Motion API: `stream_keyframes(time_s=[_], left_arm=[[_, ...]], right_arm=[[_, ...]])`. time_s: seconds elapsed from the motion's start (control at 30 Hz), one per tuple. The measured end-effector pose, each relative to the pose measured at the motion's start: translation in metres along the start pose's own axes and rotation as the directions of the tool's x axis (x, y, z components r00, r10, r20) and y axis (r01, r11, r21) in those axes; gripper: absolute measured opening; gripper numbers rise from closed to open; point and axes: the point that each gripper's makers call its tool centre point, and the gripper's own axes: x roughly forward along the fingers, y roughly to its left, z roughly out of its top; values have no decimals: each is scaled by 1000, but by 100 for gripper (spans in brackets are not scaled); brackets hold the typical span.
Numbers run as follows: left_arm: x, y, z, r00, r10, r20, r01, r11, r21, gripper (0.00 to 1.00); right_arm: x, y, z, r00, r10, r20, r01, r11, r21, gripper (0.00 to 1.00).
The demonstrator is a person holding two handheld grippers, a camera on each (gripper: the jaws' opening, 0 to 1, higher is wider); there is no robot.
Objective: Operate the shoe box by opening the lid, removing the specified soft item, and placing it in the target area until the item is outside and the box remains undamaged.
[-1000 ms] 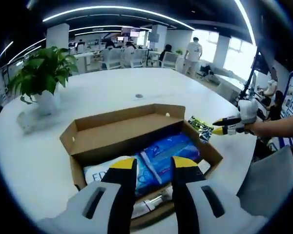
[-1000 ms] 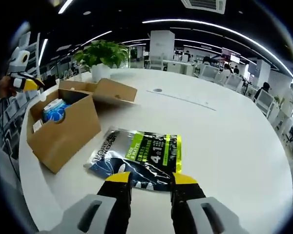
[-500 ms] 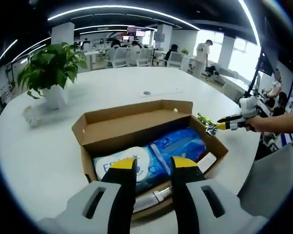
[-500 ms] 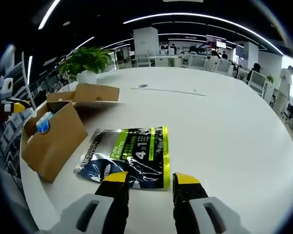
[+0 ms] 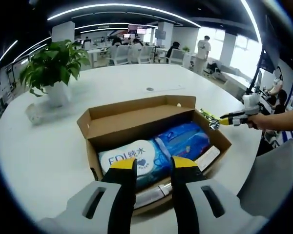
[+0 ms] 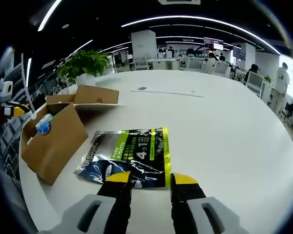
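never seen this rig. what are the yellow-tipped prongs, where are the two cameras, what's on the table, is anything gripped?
No robot: a person holds a two-jaw gripper in each hand, with a fisheye camera on each looking along its jaws. The prongs are those jaws.

Left gripper view: the left gripper, jaws apart, hovers over an open cardboard box holding blue soft packs. A potted plant stands behind.

Right gripper view: the right gripper, jaws apart, sits at the near edge of a black and green pouch lying flat on the white table beside the box. Nothing looks gripped.

The box wall (image 6: pixel 53 146) hides most of the blue packs (image 6: pixel 43 126); distant people (image 5: pixel 203 48) are too small to make out.
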Motion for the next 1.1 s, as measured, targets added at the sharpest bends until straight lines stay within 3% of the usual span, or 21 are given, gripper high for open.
stream_keyframes(time_s=[0.1, 0.2, 0.6, 0.93, 1.1], left_arm=[[-1, 1, 0, 1000, 2, 2, -2, 1000, 0, 26], [-3, 2, 1, 1000, 4, 8, -4, 1000, -1, 26], [-3, 8, -6, 1000, 12, -9, -12, 1000, 2, 26], [0, 8, -1, 1000, 9, -19, -8, 999, 33, 27], [2, 10, -2, 999, 12, -41, -8, 996, 89, 28]], right_arm=[[4, -2, -3, 1000, -3, -10, 3, 1000, -3, 36], [4, 0, -10, 999, 7, -37, -7, 1000, 7, 33], [-5, 18, -19, 999, 38, -28, -38, 999, -3, 28], [-10, 30, -23, 998, 53, -23, -53, 999, 1, 28], [-11, 30, -23, 999, 49, -23, -49, 999, 11, 28]])
